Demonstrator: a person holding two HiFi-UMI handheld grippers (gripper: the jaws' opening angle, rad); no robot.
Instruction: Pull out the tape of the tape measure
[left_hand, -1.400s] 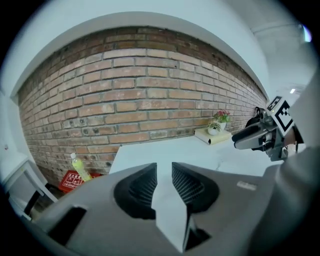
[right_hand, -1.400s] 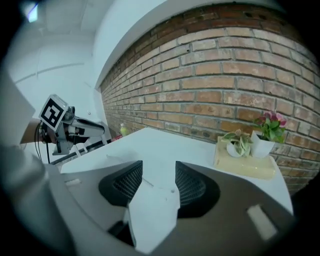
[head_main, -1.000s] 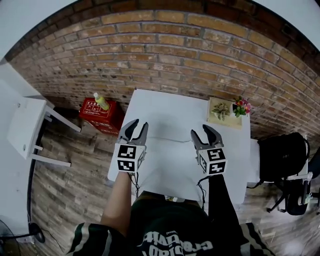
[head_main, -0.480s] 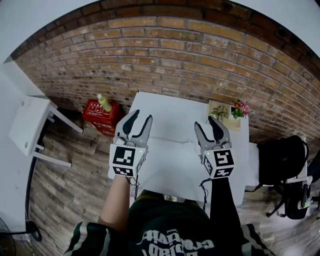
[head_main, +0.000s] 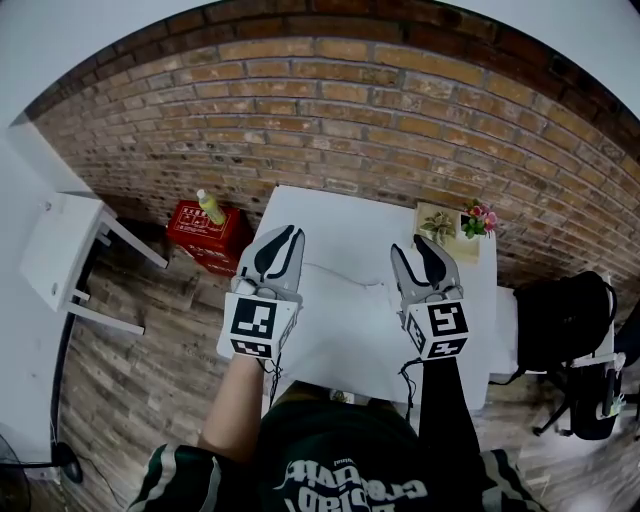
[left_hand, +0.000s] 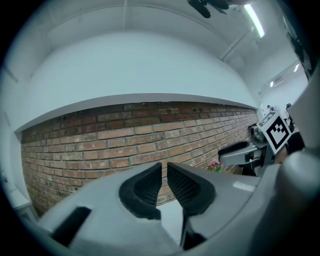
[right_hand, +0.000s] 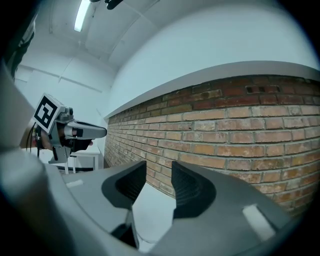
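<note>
You hold both grippers up over the white desk (head_main: 340, 215), side by side and pointing level at the brick wall (head_main: 400, 110). The left gripper (head_main: 284, 233) has just been closing. Its pads (left_hand: 182, 185) stand almost together, with only a thin slit between them and nothing in it. The right gripper (head_main: 412, 246) has also been closing a little, but its jaws stand clearly apart and are empty too.

I can't find the tape measure in any view. The bare part of the desk shows none, and your grippers and arms cover the near part, so it may lie under them or somewhere off the desk.

The main risk, as I judge it, is coming down blind. Both gripper views look at wall and ceiling rather than the desktop, so you could knock the case aside or clamp on nothing. The left jaws are probably too narrow to go round a case and would push it away unless you open them. If one gripper pulls the tape while the other holds the case loosely, the case will likely slide on the smooth top, or the hook will slip and the tape snap back. A long pull towards the far right corner could sweep the potted flowers (head_main: 478, 217) off their mat
</note>
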